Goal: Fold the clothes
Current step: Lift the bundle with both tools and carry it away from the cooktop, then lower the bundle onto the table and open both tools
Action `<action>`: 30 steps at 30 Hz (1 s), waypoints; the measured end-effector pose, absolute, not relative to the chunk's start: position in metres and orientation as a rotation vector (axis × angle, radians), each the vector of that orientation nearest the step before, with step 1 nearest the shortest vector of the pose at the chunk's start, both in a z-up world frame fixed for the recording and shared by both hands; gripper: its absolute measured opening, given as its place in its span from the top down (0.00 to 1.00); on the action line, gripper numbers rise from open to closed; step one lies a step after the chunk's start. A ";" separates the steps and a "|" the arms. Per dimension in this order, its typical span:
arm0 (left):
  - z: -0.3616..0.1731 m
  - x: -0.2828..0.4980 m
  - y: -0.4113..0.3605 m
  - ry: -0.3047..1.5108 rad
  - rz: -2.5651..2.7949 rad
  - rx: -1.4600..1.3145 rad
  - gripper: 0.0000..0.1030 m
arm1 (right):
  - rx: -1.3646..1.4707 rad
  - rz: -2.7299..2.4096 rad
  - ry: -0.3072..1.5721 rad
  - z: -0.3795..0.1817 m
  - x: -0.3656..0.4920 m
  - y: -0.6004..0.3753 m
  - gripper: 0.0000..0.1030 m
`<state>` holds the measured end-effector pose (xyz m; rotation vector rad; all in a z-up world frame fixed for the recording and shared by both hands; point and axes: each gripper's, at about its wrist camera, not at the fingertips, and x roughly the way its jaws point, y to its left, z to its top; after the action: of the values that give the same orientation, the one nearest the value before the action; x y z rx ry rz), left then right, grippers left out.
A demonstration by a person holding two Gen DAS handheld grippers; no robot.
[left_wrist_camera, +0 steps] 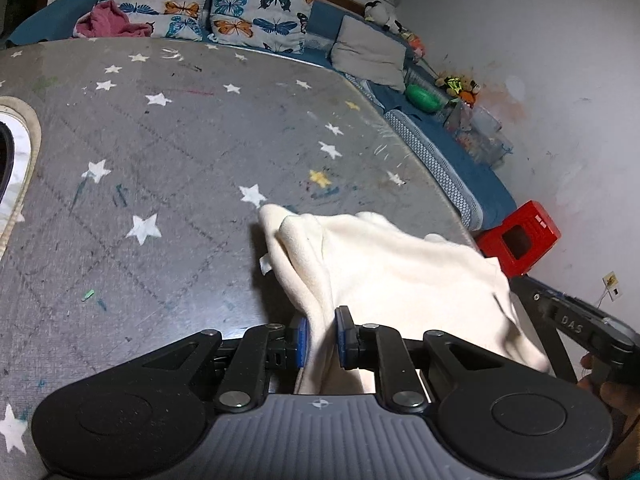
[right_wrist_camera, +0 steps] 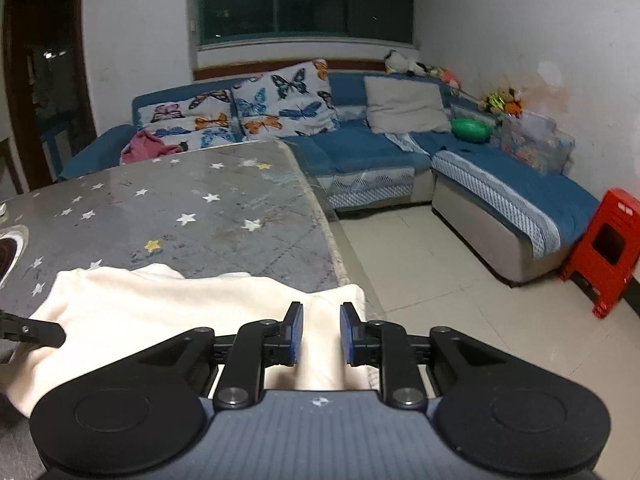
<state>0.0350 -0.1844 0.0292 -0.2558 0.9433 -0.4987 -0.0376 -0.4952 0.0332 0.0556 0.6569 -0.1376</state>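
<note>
A cream fleece garment (left_wrist_camera: 392,264) lies bunched at the near right corner of the star-patterned grey table (left_wrist_camera: 160,160). My left gripper (left_wrist_camera: 323,338) is shut on a fold of it, the blue pads pinching the cloth. In the right wrist view the same garment (right_wrist_camera: 160,304) spreads over the table (right_wrist_camera: 200,208) to its right edge. My right gripper (right_wrist_camera: 322,332) stands slightly open with a ridge of the cloth lying loosely between its pads. The right tool's body (left_wrist_camera: 576,326) and a hand show past the cloth on the right. A black part of the left tool (right_wrist_camera: 32,332) pokes in at the left.
A blue corner sofa (right_wrist_camera: 360,152) with butterfly cushions (right_wrist_camera: 280,100) and a pink cloth (right_wrist_camera: 148,146) runs behind and beside the table. A red plastic stool (right_wrist_camera: 608,248) stands on the tiled floor (right_wrist_camera: 440,280). A round inset plate (left_wrist_camera: 12,168) sits at the table's left.
</note>
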 end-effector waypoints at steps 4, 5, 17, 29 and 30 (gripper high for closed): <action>0.028 0.031 -0.183 0.932 -0.512 -0.240 0.84 | 0.030 -0.088 0.677 0.024 -0.037 -0.484 0.81; 0.027 0.031 -0.182 0.934 -0.516 -0.242 0.84 | 0.030 -0.079 0.692 0.019 -0.036 -0.483 0.81; 0.045 0.027 -0.171 0.917 -0.530 -0.216 0.75 | 0.000 -0.031 0.738 0.027 -0.052 -0.471 0.81; 0.066 0.051 -0.194 0.845 -0.556 -0.189 0.65 | 0.091 0.002 0.694 0.031 -0.016 -0.477 0.81; 0.064 0.054 -0.198 0.847 -0.565 -0.190 0.68 | 0.090 0.000 0.695 0.028 -0.013 -0.477 0.81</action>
<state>0.0539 -0.1980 0.0638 -0.1897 0.8470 -0.5653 -0.0134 -0.4771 0.0278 0.0903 0.6955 -0.0001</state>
